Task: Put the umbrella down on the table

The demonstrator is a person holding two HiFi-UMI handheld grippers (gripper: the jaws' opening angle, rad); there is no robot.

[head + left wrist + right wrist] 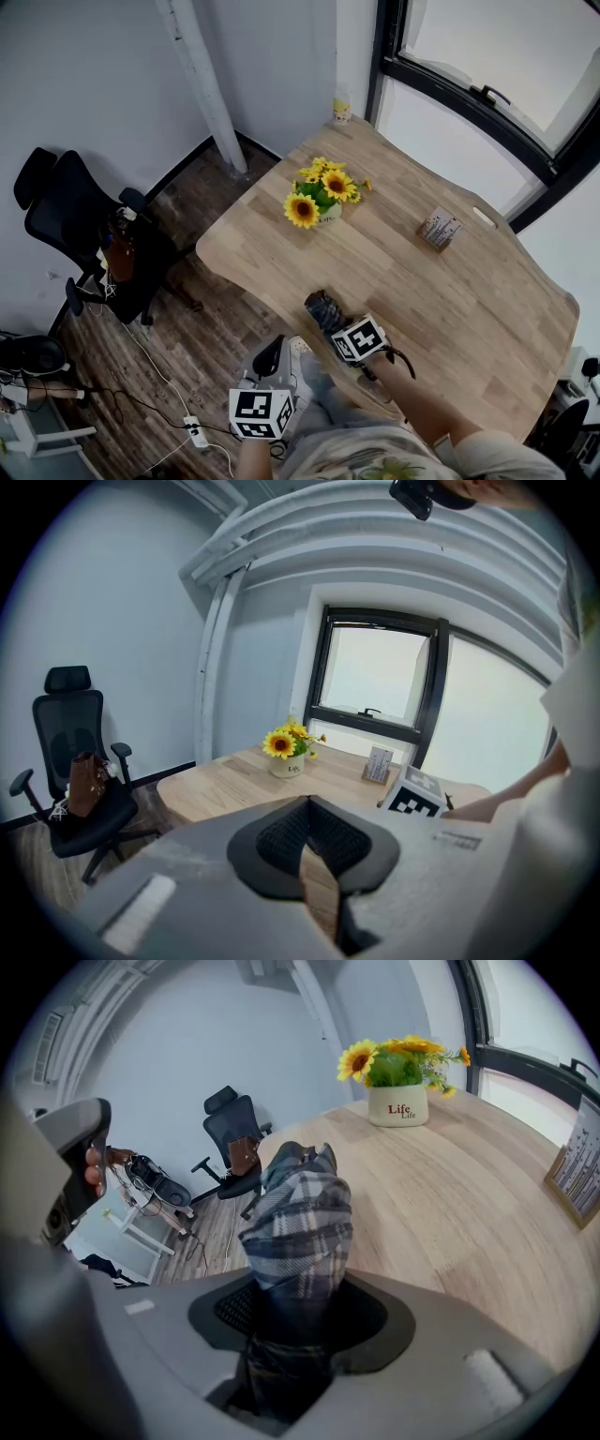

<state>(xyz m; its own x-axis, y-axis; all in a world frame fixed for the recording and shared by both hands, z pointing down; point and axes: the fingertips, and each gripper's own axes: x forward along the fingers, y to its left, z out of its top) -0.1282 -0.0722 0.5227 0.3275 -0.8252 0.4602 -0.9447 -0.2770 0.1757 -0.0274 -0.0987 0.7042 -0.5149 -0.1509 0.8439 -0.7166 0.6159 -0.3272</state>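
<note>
peering along right tongs [298,1314] reveals clamped plaid umbrella [300,1222]; left tongs [309,841] closed, empty.

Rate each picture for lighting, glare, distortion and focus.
Head view: soft, even daylight, faint shadows, the black-framed window blown white. Left gripper view: strong fisheye bending, dark corners, panes overexposed. Right gripper view: same fisheye; the grey plaid folded umbrella looms close and slightly soft, the white sunflower pot is sharp.
</note>
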